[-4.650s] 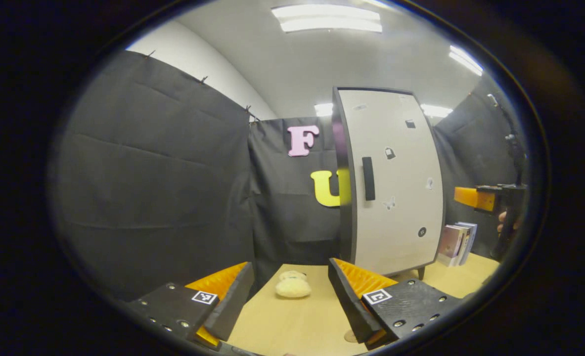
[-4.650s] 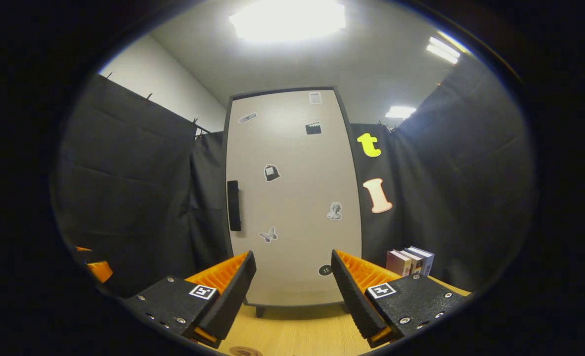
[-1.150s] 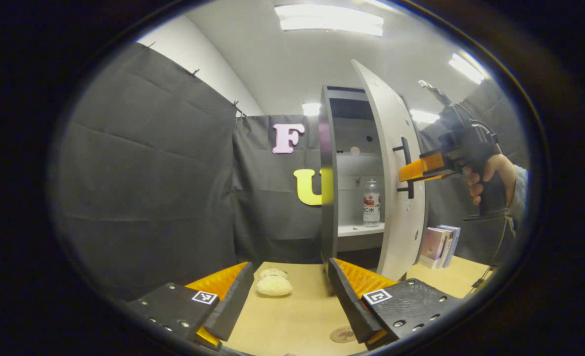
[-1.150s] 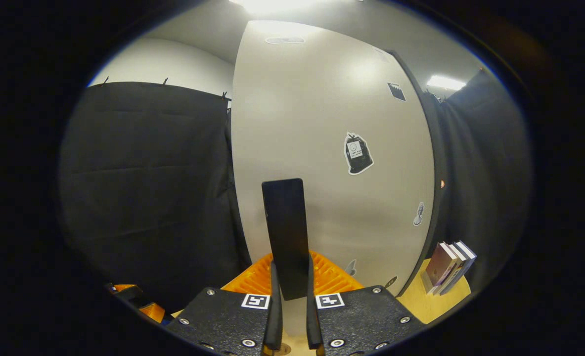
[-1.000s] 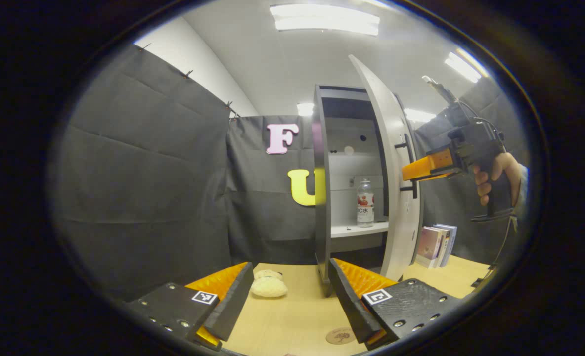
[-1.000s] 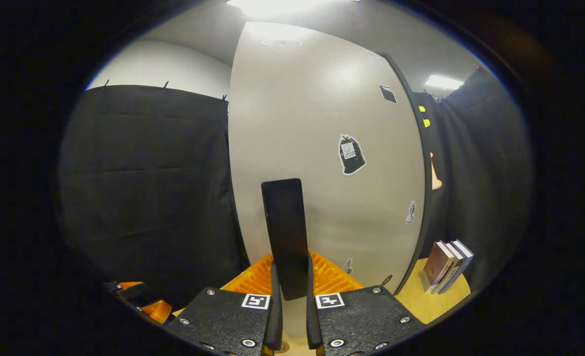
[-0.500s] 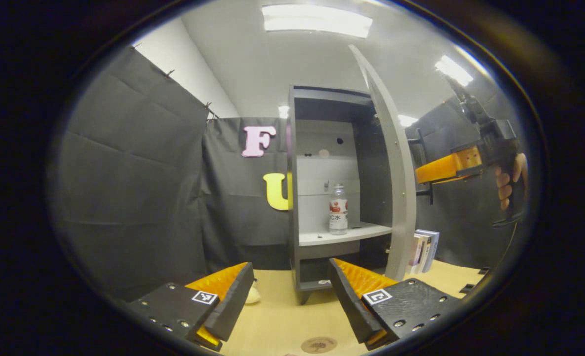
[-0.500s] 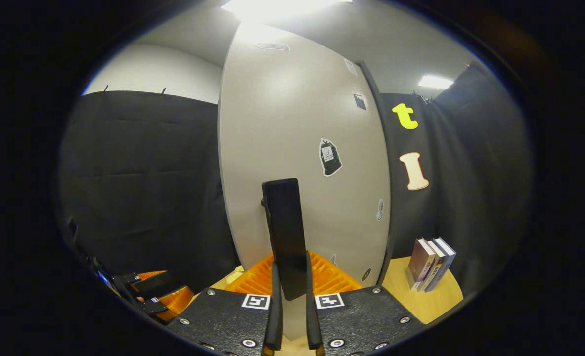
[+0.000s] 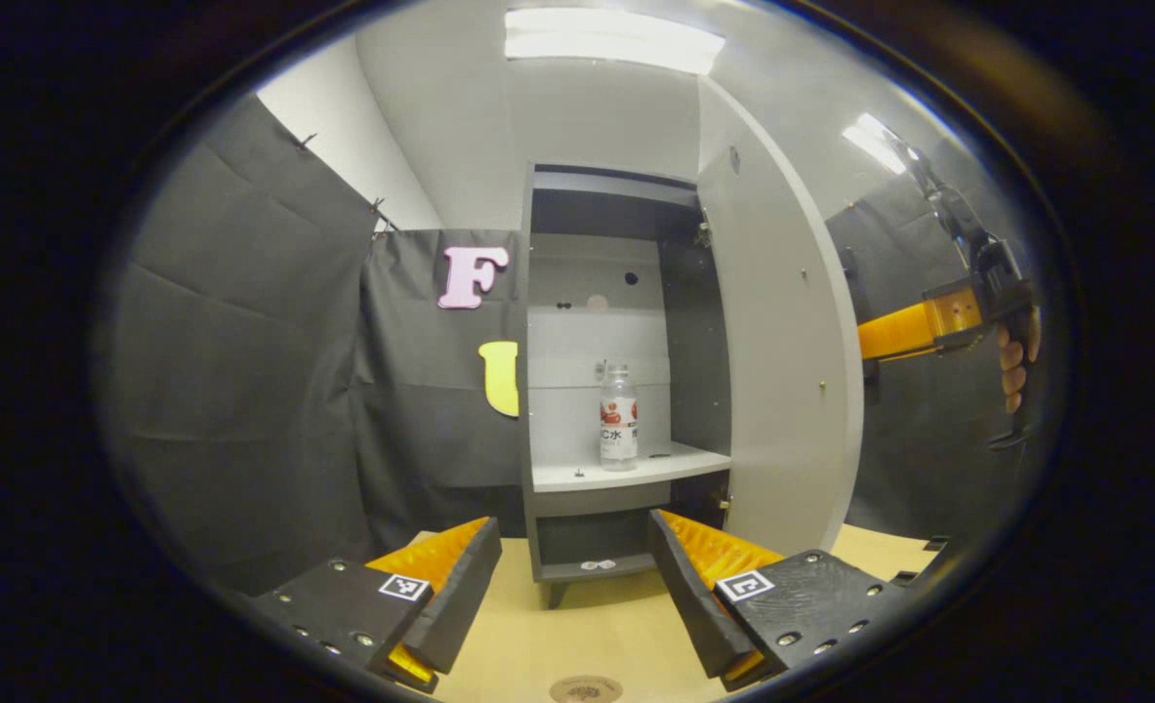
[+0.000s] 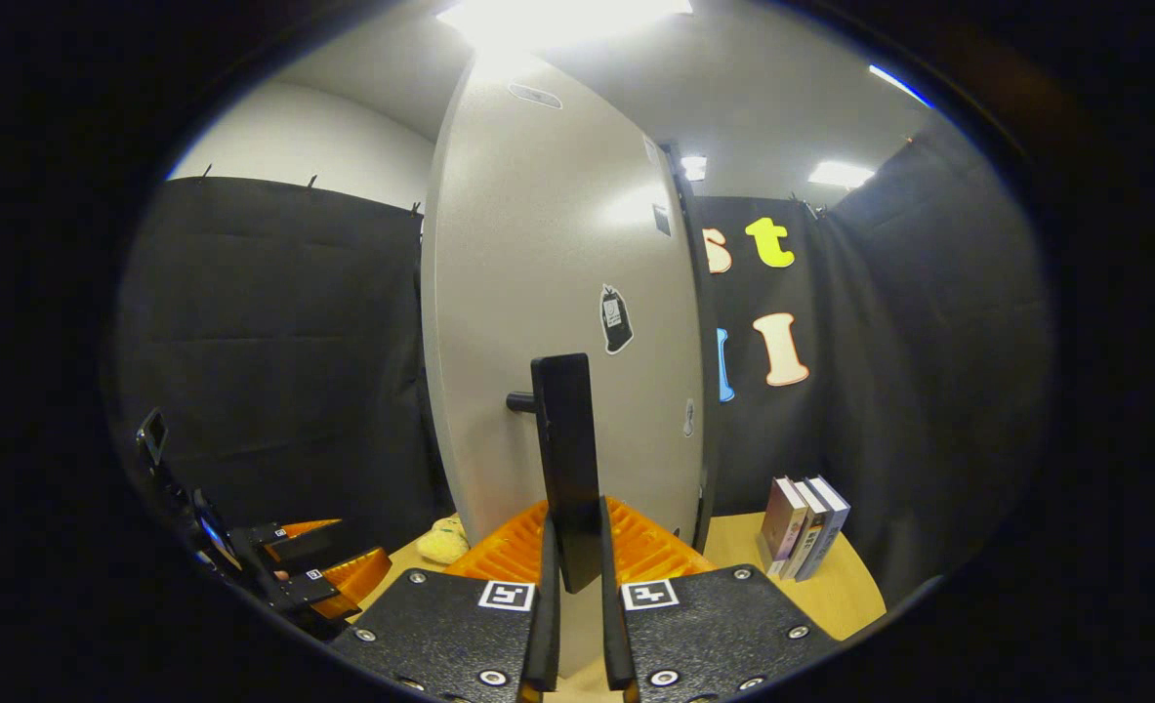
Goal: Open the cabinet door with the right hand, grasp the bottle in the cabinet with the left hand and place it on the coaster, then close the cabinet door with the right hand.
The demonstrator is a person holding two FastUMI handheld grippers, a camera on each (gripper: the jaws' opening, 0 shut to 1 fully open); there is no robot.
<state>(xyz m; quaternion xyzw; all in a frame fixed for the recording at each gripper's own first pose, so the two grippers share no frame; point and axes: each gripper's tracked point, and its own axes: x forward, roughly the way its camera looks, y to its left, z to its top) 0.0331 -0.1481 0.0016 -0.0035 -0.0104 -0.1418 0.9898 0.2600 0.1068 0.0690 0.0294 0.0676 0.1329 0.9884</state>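
Clear plastic bottle with red-and-white label (image 9: 618, 418) upright on the white shelf (image 9: 626, 472) inside the grey cabinet (image 9: 597, 381), pale door (image 9: 777, 351) swung wide, right gripper (image 10: 573, 576) clamped on black bar handle (image 10: 567, 469), left gripper (image 9: 575, 586) fingers spread, empty, over wooden table (image 9: 597, 625), round coaster (image 9: 585, 689) below.

The tall grey cabinet with a dark frame (image 9: 538, 391) stands upright on short legs on the wooden bench (image 9: 616, 635). Its pale grey door (image 9: 782, 371) is swung wide open to the cabinet's right side, hinged there, and its outer face carries a black vertical bar handle (image 10: 565, 469) and small stickers. Inside the cabinet, a small clear plastic bottle with a white cap and a red and white label (image 9: 618, 418) stands upright on the white middle shelf (image 9: 626, 471), near the shelf's centre and apart from the walls. A round brown coaster with a dark print (image 9: 586, 689) lies flat on the bench in front of the cabinet, well apart from its legs.
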